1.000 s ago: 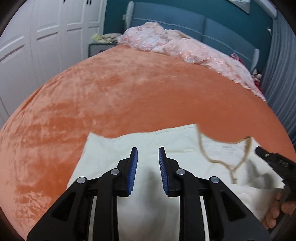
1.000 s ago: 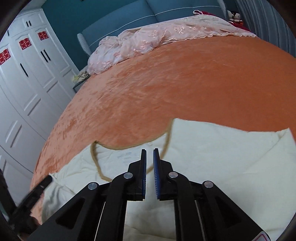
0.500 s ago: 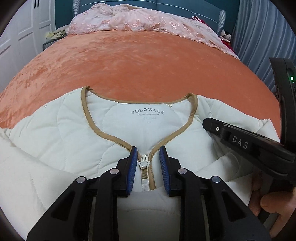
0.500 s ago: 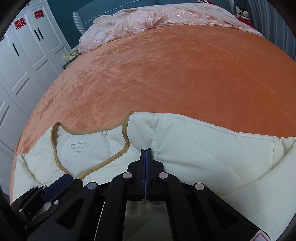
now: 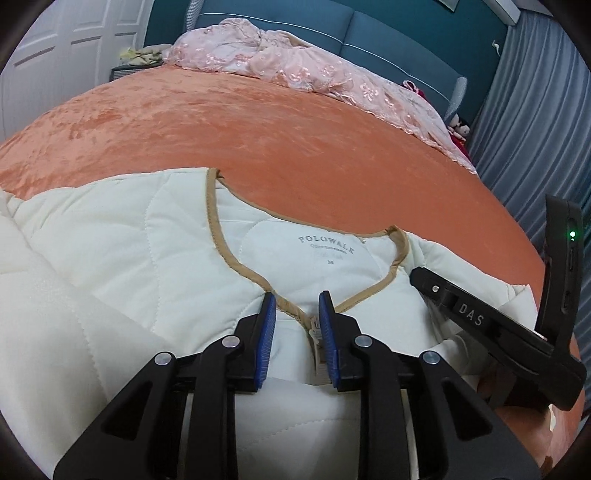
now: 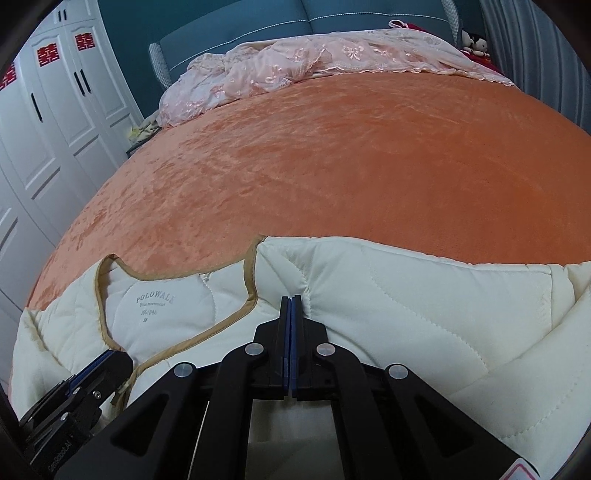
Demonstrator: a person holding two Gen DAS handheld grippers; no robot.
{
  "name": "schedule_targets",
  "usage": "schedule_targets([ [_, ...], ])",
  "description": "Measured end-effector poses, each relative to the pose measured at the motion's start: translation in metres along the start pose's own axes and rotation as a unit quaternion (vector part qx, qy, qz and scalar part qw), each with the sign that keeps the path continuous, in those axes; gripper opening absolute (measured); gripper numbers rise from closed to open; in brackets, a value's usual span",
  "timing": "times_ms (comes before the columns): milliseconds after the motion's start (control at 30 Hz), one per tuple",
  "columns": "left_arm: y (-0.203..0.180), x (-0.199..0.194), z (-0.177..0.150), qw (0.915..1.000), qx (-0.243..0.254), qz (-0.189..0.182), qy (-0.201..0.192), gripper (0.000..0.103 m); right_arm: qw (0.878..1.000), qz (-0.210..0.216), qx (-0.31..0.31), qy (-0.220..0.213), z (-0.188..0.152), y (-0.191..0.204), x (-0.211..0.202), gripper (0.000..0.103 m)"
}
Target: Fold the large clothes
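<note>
A cream quilted jacket (image 5: 129, 258) with tan neckline trim lies front-up on the orange bed cover (image 5: 295, 129). My left gripper (image 5: 297, 301) hovers over the bottom of the V neckline. Its blue pads stand apart on either side of the zipper top (image 5: 314, 328) without pressing it. My right gripper (image 6: 290, 298) is shut, its tips pinched into a pucker of the jacket (image 6: 424, 314) just right of the collar. In the left wrist view the right gripper (image 5: 415, 273) rests on that shoulder. The left gripper (image 6: 110, 360) shows at the lower left of the right wrist view.
A rumpled pink lace quilt (image 5: 295, 62) lies at the head of the bed, against a teal headboard (image 5: 369, 29). White wardrobe doors (image 6: 48, 129) stand on the left and a grey curtain (image 5: 535, 129) on the right. A hand (image 5: 556, 419) holds the right gripper.
My left gripper swung from the jacket's left part to the neckline and sank toward the zipper. The right gripper's jaws closed, and it dropped onto the fabric right of the collar.
</note>
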State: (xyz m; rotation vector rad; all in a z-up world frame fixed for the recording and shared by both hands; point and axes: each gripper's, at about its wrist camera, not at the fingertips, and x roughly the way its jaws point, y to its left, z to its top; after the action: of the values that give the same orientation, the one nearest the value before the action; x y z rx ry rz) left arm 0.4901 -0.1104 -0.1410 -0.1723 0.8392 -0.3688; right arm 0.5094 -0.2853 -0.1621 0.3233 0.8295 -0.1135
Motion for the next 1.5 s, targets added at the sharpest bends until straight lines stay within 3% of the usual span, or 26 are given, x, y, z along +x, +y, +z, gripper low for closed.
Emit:
schedule_targets([
  [100, 0.002, -0.017, 0.006, 0.9988, -0.015, 0.046, 0.0, 0.024, 1.0, -0.008, 0.007, 0.001, 0.004, -0.002, -0.011, 0.0],
  [133, 0.008, -0.035, 0.009, 0.9978, -0.032, 0.057, -0.01, 0.026, 0.999, -0.032, 0.014, -0.015, 0.006, -0.005, -0.028, 0.0],
  [167, 0.018, -0.058, 0.009, 0.997, -0.053, 0.051, -0.023, 0.028, 0.998, -0.047, 0.028, -0.042, 0.005, -0.011, -0.052, 0.007],
  [200, 0.028, -0.08, 0.008, 0.9966, -0.064, 0.042, -0.029, 0.039, 0.996, -0.041, 0.043, -0.067, 0.002, -0.019, -0.078, 0.017],
  [233, 0.04, -0.105, 0.004, 0.9964, -0.065, 0.041, -0.034, 0.05, 0.995, -0.026, 0.055, -0.081, -0.005, -0.029, -0.107, 0.017],
  [267, 0.052, -0.127, -0.002, 0.9964, -0.061, 0.044, -0.038, 0.054, 0.995, -0.01, 0.063, -0.083, -0.016, -0.041, -0.134, 0.021],
  [300, 0.067, -0.15, -0.011, 0.9965, -0.057, 0.051, -0.034, 0.06, 0.994, 0.001, 0.069, -0.08, -0.031, -0.054, -0.161, 0.029],
  [333, 0.081, -0.168, -0.02, 0.9964, -0.057, 0.056, -0.028, 0.06, 0.995, 0.007, 0.072, -0.076, -0.047, -0.066, -0.187, 0.042],
  [400, 0.116, -0.205, -0.048, 0.9954, -0.074, 0.061, 0.004, 0.061, 0.995, 0.004, 0.074, -0.063, -0.089, -0.091, -0.236, 0.058],
  [567, 0.189, -0.292, -0.134, 0.9816, -0.169, 0.063, 0.062, 0.065, 0.995, -0.032, 0.092, 0.028, -0.204, -0.139, -0.328, 0.062],
  [700, 0.2, -0.336, -0.186, 0.9767, -0.183, 0.082, 0.076, 0.081, 0.987, -0.016, 0.13, 0.088, -0.271, -0.15, -0.361, 0.067],
  [833, 0.203, -0.342, -0.222, 0.9695, -0.217, 0.051, 0.102, 0.081, 0.979, 0.024, 0.16, 0.127, -0.313, -0.14, -0.361, 0.068],
  [967, 0.185, -0.34, -0.229, 0.9748, -0.193, 0.043, 0.104, 0.082, 0.98, 0.016, 0.169, 0.102, -0.323, -0.126, -0.36, 0.078],
  [1100, 0.168, -0.332, -0.233, 0.9783, -0.162, 0.062, 0.113, 0.079, 0.977, 0.01, 0.197, 0.079, -0.316, -0.114, -0.352, 0.078],
  [1200, 0.159, -0.33, -0.231, 0.9809, -0.14, 0.067, 0.117, 0.052, 0.976, 0.017, 0.207, 0.061, -0.315, -0.106, -0.348, 0.076],
  [1233, 0.157, -0.332, -0.231, 0.9808, -0.141, 0.06, 0.121, 0.039, 0.976, 0.025, 0.209, 0.06, -0.315, -0.104, -0.346, 0.069],
  [1267, 0.156, -0.333, -0.23, 0.9801, -0.144, 0.059, 0.123, 0.036, 0.976, 0.028, 0.208, 0.06, -0.315, -0.102, -0.343, 0.065],
  [1333, 0.155, -0.339, -0.227, 0.9793, -0.151, 0.062, 0.12, 0.02, 0.977, 0.021, 0.202, 0.06, -0.313, -0.099, -0.34, 0.046],
  [1433, 0.151, -0.348, -0.224, 0.9777, -0.165, 0.064, 0.114, 0.016, 0.976, 0.03, 0.205, 0.067, -0.31, -0.099, -0.338, 0.023],
  [1500, 0.144, -0.353, -0.222, 0.9787, -0.156, 0.075, 0.11, 0.015, 0.979, 0.03, 0.192, 0.064, -0.307, -0.095, -0.342, 0.016],
])
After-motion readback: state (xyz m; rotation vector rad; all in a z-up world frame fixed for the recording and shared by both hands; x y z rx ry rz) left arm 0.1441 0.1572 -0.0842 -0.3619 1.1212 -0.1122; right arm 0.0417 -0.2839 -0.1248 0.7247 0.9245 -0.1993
